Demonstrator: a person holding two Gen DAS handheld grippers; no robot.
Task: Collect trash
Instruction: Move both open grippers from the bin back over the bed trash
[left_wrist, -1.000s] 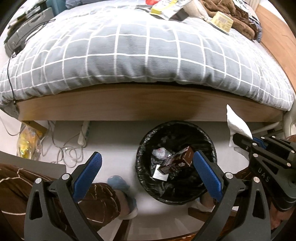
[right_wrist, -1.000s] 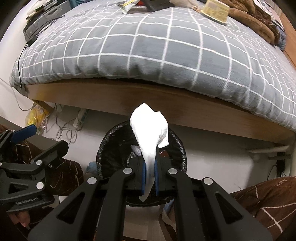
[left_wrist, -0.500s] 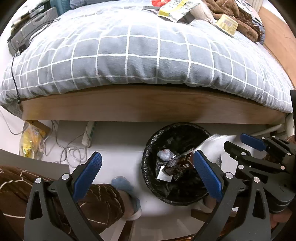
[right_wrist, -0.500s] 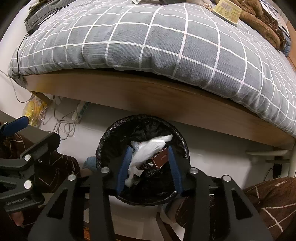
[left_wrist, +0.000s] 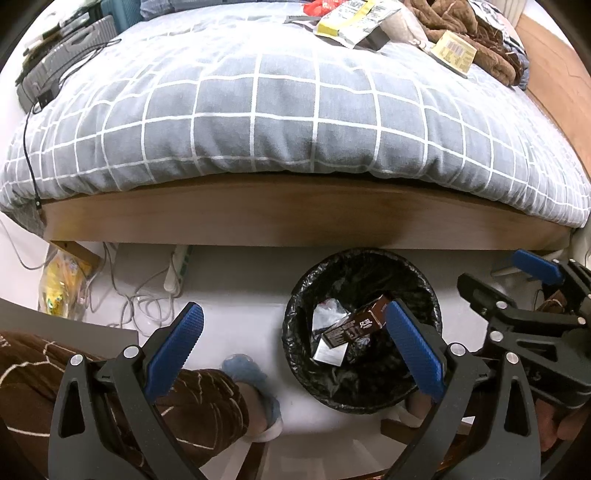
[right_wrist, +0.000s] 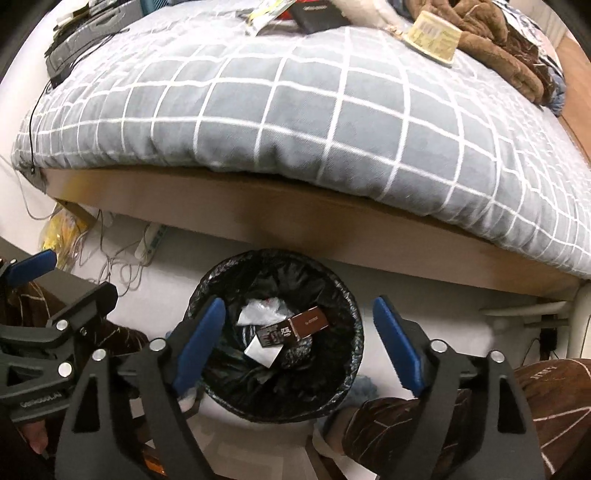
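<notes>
A round bin with a black liner (left_wrist: 360, 391) (right_wrist: 343, 380) stands on the floor beside the bed. In it lie a brown carton (left_wrist: 356, 326) (right_wrist: 295, 326) and white tissue (left_wrist: 325, 314) (right_wrist: 260, 312). My left gripper (left_wrist: 303, 354) is open and empty above the floor, left of the bin. My right gripper (right_wrist: 299, 341) is open and empty over the bin; it also shows at the right of the left wrist view (left_wrist: 517, 291). More trash lies on the bed: a yellow-white wrapper (left_wrist: 351, 16) (right_wrist: 267, 11) and a yellow cup (left_wrist: 452, 53) (right_wrist: 432, 35).
The bed has a grey checked duvet (left_wrist: 277, 103) and a wooden frame (left_wrist: 295, 225). A brown blanket (right_wrist: 506, 55) lies at its far right. A power strip with cables (left_wrist: 177, 269) and a yellow bag (left_wrist: 62, 284) lie on the floor. The person's legs and slippers (left_wrist: 255, 387) flank the bin.
My right gripper opened and let go of the white tissue, which dropped into the bin. The left gripper stayed open and drifted slightly left.
</notes>
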